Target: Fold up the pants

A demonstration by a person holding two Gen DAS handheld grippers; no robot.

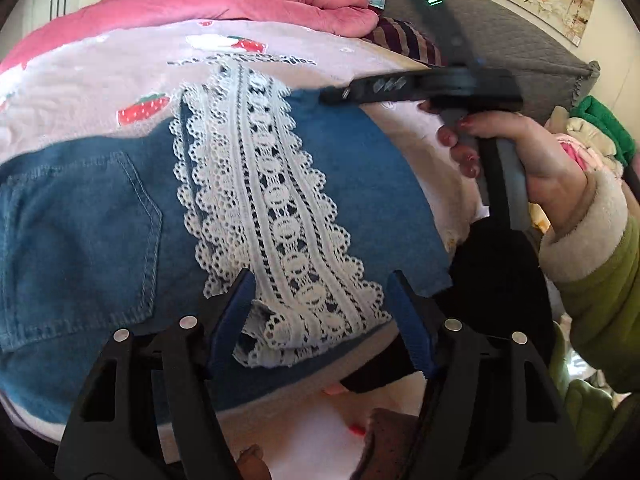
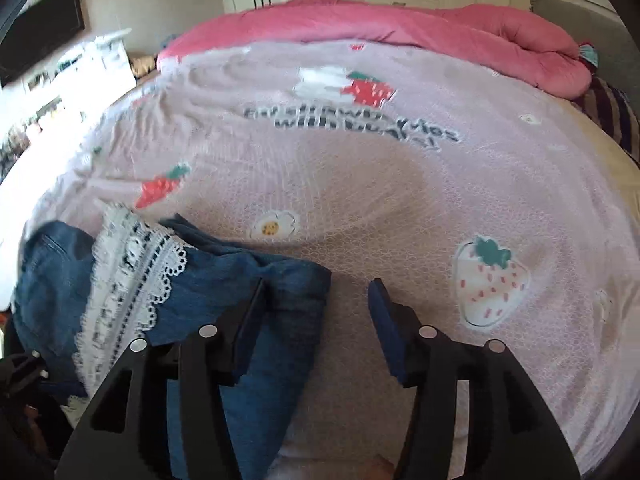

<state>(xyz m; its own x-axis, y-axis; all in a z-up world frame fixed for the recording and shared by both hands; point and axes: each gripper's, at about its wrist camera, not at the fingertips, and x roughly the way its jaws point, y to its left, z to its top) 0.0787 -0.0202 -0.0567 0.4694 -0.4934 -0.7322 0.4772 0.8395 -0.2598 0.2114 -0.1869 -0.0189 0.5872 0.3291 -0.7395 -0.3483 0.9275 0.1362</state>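
Observation:
Blue denim pants (image 1: 100, 220) with a white lace strip (image 1: 276, 208) lie on a pink strawberry-print bedsheet (image 1: 80, 80). My left gripper (image 1: 322, 292) stands open above the near end of the lace strip, which lies between its fingers; the pads do not press on it. My right gripper (image 1: 332, 94), held by a hand (image 1: 532, 152), reaches in from the right over the pants' far edge. In the right wrist view the right gripper (image 2: 316, 292) is open. Its left finger hangs over a folded denim edge (image 2: 288, 280), and its right finger is over the bare sheet (image 2: 360, 200).
A rolled pink quilt (image 2: 400, 24) lies along the far side of the bed. A striped cloth (image 1: 408, 42) and a grey headboard (image 1: 520, 48) are at the right. Green and pale clothes (image 1: 600, 132) are piled beyond the hand. A dark garment (image 1: 496, 280) lies under the wrist.

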